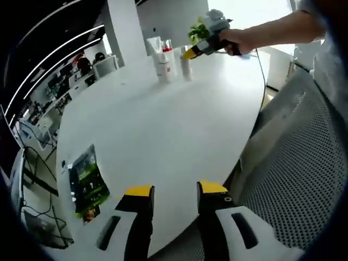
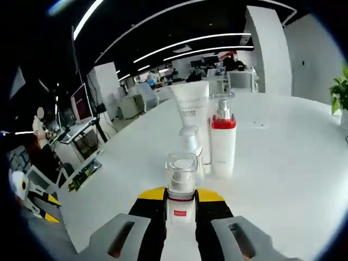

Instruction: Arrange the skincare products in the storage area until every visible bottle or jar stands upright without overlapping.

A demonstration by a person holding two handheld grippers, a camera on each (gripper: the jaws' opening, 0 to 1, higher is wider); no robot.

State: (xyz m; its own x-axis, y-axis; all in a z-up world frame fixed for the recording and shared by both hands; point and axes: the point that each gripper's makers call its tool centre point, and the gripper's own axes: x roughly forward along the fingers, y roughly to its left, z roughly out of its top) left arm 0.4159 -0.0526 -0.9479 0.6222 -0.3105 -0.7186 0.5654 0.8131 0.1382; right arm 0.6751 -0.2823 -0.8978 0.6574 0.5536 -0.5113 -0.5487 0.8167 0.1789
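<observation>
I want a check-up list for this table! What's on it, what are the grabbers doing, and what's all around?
Surface: white table, mostly bare.
Job's things: capped bottle upright; tube, red-collared pump bottle and small pump bottle upright behind it.
Clutter: green printed card near the table edge.
Grippers: right gripper fingers close around the capped bottle; left gripper open, holding nothing.
Cables: thin cable trailing across the table.
Surroundings: open office with desks, a potted plant.

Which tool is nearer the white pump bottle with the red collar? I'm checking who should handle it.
Right. The right tool sits just short of the white pump bottle with the red collar; the left tool is far across the white table.
</observation>
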